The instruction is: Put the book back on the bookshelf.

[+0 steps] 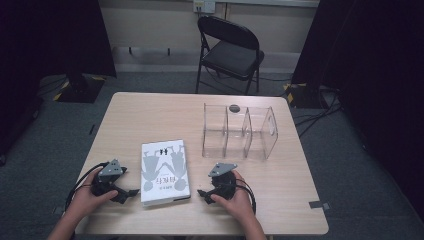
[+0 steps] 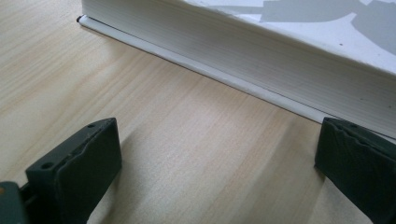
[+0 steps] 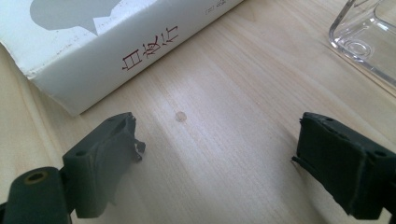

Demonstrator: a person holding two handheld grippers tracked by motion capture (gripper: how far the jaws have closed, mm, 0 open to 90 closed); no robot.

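From the high view, a white book (image 1: 165, 171) lies flat on the wooden desk (image 1: 150, 115) near the person's edge, between the left tool (image 1: 131, 192) and the right tool (image 1: 203, 194), each resting on the desk just beside it; a clear divided organizer (image 1: 239, 131) stands farther back to the right, and a black folding chair (image 1: 230, 50) sits beyond the desk. In the left gripper view, the left tool (image 2: 217, 154) has its jaws spread wide with nothing between them, aimed at the book's page edge (image 2: 243, 60), which is thick and sits close ahead. In the right gripper view, the right tool (image 3: 219, 158) is likewise wide open and empty, facing the spine (image 3: 140, 51) with its red characters, and a corner of the organizer (image 3: 364, 37) shows at upper right. The book looks stiff, fairly heavy for its size and smooth-covered, so it could slide rather than lift; pinching across the full thickness at the spine or at the page edge seems the soundest hold, probably after tipping one edge up off the desk.
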